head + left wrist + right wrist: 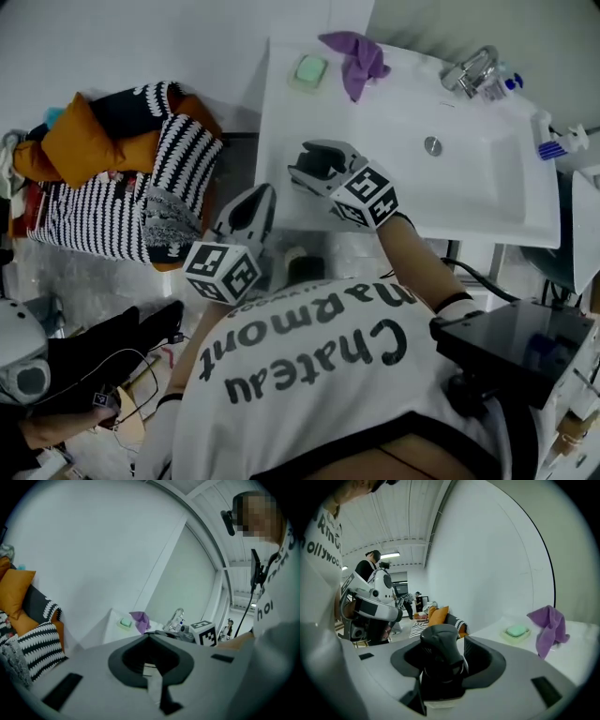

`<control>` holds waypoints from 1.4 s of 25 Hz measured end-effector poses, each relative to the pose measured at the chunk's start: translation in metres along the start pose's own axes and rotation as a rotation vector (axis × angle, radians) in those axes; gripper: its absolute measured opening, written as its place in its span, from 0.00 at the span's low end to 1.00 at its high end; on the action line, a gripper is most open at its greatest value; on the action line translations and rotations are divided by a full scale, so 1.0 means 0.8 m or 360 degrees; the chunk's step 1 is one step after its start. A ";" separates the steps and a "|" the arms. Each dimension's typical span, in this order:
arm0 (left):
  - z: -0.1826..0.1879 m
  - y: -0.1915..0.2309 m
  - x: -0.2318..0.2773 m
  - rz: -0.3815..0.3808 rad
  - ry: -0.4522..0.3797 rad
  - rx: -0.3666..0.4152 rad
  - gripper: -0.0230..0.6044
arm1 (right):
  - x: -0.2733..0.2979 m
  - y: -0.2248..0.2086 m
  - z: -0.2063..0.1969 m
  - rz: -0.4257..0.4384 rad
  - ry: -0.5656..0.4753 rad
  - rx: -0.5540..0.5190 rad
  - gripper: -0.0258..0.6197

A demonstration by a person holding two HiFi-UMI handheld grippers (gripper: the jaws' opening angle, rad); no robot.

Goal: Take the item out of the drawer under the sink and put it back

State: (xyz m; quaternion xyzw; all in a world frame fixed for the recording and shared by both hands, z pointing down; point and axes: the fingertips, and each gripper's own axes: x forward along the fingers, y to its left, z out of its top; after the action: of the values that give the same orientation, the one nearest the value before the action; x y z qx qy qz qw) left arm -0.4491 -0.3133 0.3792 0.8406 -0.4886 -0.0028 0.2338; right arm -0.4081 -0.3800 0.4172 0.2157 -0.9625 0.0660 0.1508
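Wide-open right fingers (468, 651) around dark item (440, 651)

My left gripper (263, 194), jaws together, empty, just off the front-left corner of the sink (469, 173), my right gripper (302, 171), jaws apart, empty, over that corner, right forearm (412, 258) extended.

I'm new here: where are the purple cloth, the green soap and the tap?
purple cloth (357, 60), head view, on its bunched middle.
green soap (309, 69), head view, on the bar's top face.
tap (472, 69), head view, on its shiny metal body.
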 end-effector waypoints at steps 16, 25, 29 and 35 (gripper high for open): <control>-0.011 -0.030 -0.029 0.0115 -0.0046 0.0029 0.05 | -0.059 -0.003 0.005 -0.0062 -0.0118 0.0096 0.38; -0.016 -0.077 -0.034 0.0075 -0.0074 0.0086 0.05 | -0.145 -0.020 0.010 -0.0215 -0.0302 0.0325 0.24; -0.021 -0.110 -0.031 0.0029 -0.0081 0.0103 0.05 | -0.188 -0.010 0.008 -0.0270 -0.0292 0.0244 0.19; -0.036 -0.164 -0.032 -0.0041 -0.0084 0.0137 0.05 | -0.243 0.012 -0.008 -0.0273 -0.0290 0.0219 0.11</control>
State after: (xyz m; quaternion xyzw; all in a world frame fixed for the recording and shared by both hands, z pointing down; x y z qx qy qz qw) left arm -0.3483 -0.2272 0.3473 0.8557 -0.4835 -0.0069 0.1843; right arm -0.2432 -0.2931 0.3606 0.3120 -0.9434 0.0988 0.0527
